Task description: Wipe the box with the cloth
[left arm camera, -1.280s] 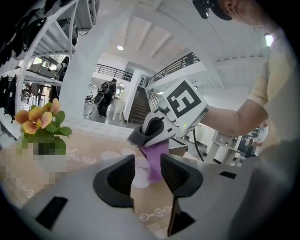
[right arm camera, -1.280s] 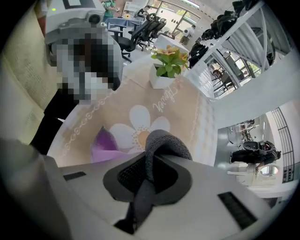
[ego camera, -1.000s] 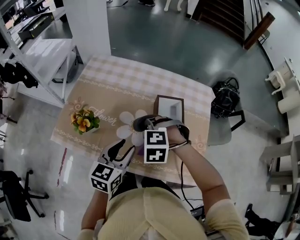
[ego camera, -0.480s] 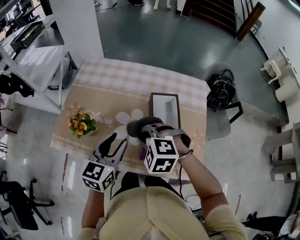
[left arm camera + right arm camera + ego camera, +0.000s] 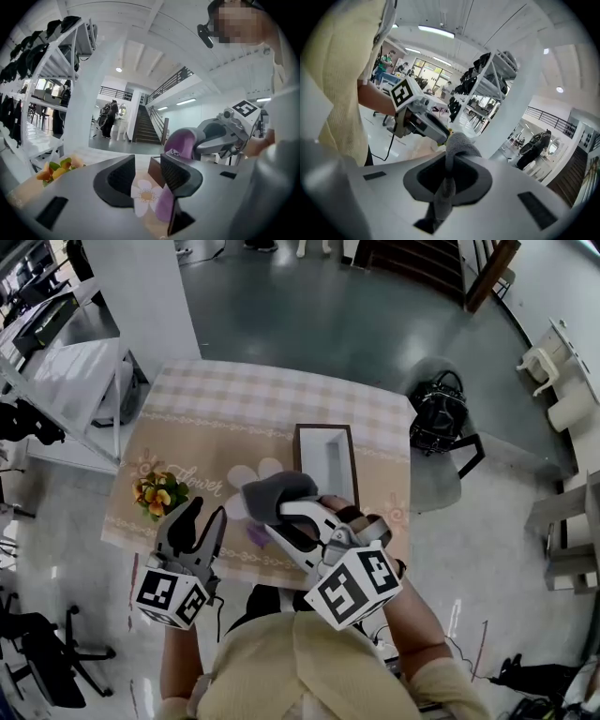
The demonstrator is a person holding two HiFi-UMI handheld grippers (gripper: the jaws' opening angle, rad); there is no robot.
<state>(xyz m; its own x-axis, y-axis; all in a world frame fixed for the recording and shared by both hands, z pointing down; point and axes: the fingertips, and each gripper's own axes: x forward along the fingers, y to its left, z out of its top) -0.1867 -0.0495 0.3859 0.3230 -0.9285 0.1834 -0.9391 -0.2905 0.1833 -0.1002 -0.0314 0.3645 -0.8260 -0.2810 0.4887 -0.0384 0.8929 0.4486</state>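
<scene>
The box (image 5: 325, 463) lies on the worktop (image 5: 216, 418), open side up with a pale inside, its long axis running away from the person. The right tongs (image 5: 286, 512) pinch the grey cloth (image 5: 275, 493) beside its near left corner. The left tongs (image 5: 197, 523) are spread near the flowers (image 5: 156, 488).

Cloth (image 5: 277, 495) fuzzy, matt; box (image 5: 325, 454) smooth, wood-like.

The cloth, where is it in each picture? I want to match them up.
Head view: the grey cloth is in the middle, at the near left corner of the box.
Left gripper view: right of centre, looking purplish.
Right gripper view: centre, pinched in the right tool.
Shared landmark: the white shelf rack.
</scene>
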